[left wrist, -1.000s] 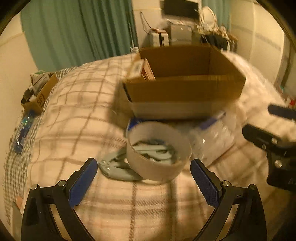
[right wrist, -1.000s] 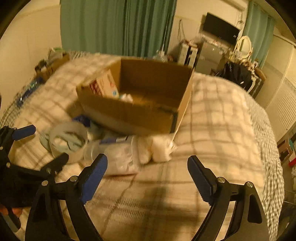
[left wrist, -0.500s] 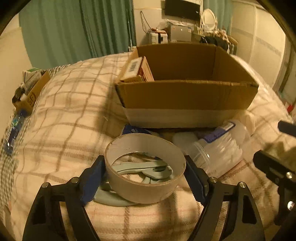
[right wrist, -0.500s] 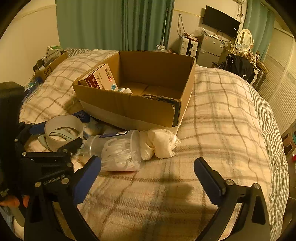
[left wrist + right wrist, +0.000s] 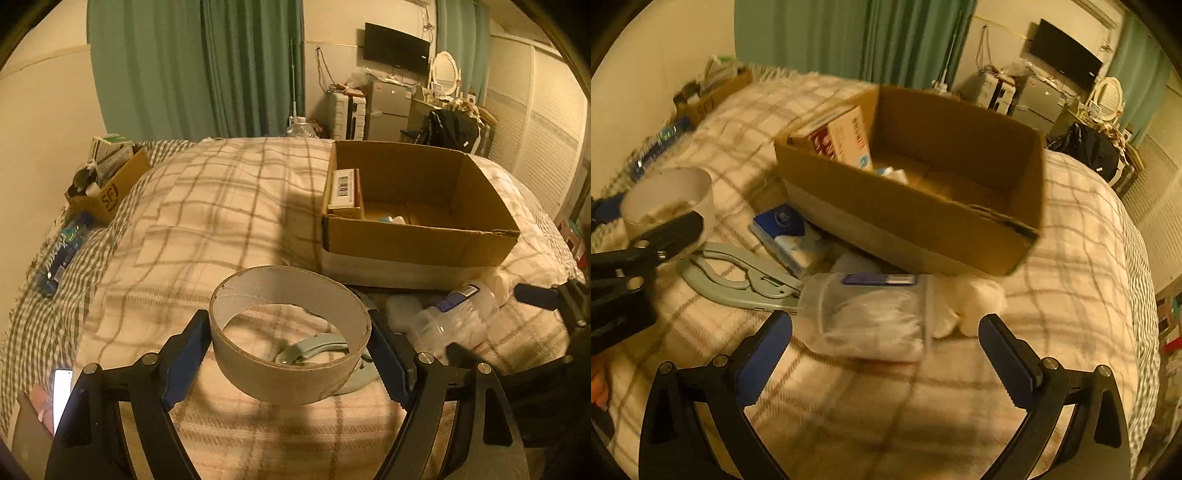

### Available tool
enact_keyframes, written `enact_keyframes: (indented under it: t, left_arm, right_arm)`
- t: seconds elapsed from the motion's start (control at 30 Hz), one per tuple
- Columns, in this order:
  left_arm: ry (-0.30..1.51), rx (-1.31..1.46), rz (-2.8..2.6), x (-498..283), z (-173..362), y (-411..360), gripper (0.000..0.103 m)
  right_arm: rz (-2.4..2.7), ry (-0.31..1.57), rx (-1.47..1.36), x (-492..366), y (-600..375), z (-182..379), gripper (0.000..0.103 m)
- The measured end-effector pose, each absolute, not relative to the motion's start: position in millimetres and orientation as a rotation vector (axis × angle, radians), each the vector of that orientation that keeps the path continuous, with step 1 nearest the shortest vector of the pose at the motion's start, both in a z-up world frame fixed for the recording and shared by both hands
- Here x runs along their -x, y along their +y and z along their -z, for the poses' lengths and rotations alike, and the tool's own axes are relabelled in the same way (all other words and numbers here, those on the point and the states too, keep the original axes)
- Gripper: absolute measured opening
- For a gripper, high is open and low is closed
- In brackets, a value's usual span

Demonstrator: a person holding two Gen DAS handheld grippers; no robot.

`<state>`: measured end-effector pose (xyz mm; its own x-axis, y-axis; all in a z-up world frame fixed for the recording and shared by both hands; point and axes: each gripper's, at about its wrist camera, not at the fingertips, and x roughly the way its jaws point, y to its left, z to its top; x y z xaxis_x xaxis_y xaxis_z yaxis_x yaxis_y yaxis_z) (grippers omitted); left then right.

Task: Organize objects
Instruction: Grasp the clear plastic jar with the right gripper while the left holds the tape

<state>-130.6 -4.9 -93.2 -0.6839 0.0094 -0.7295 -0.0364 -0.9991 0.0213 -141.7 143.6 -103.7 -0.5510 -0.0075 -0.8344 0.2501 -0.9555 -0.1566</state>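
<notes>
My left gripper (image 5: pixel 290 354) is shut on a wide cardboard tape ring (image 5: pixel 291 376) and holds it above the plaid bed, near the open cardboard box (image 5: pixel 417 240). The ring also shows at the left of the right wrist view (image 5: pixel 666 199). A pale green hanger clip (image 5: pixel 738 280) lies on the bed below it. My right gripper (image 5: pixel 884 350) is open and empty, just in front of a clear plastic container (image 5: pixel 871 317) lying on its side beside white wadding (image 5: pixel 975 302).
The box (image 5: pixel 923 218) holds a red-and-white carton (image 5: pixel 842 140). A blue-and-white packet (image 5: pixel 790 236) lies by the box's front. A small box of items (image 5: pixel 107 184) and a water bottle (image 5: pixel 62 251) sit at the bed's left edge. Furniture stands behind.
My left gripper closed on the tape ring and lifted it off the hanger clip. My right gripper moved closer to the clear container.
</notes>
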Motion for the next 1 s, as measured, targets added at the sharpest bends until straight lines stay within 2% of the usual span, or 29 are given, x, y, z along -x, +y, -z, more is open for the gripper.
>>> enact_keyframes:
  t: [0.5,0.63,0.7,0.83,1.0]
  left_arm:
    - [0.009,1.27,-2.838,134,106,-12,0.084]
    - [-0.004,1.283,-2.837,134,107,-14,0.084]
    - [-0.008,1.29,-2.835,133,109,-13,0.084]
    - [-0.002,1.292,-2.833,130,109,-10,0.084]
    - [-0.006,1.275,-2.82,122,106,-6,0.084]
  right_arm:
    - [2.582,0.489,-1.508,155,120,133,0.101]
    - [2.597,0.474,-1.555,162,126,141,0.097]
    - [2.6,0.463,-1.548,160,129,141,0.09]
    - [2.613,0.463,-1.491,151,128,136,0.089]
    - [2.661,0.367,-1.362,131,139,112,0.089]
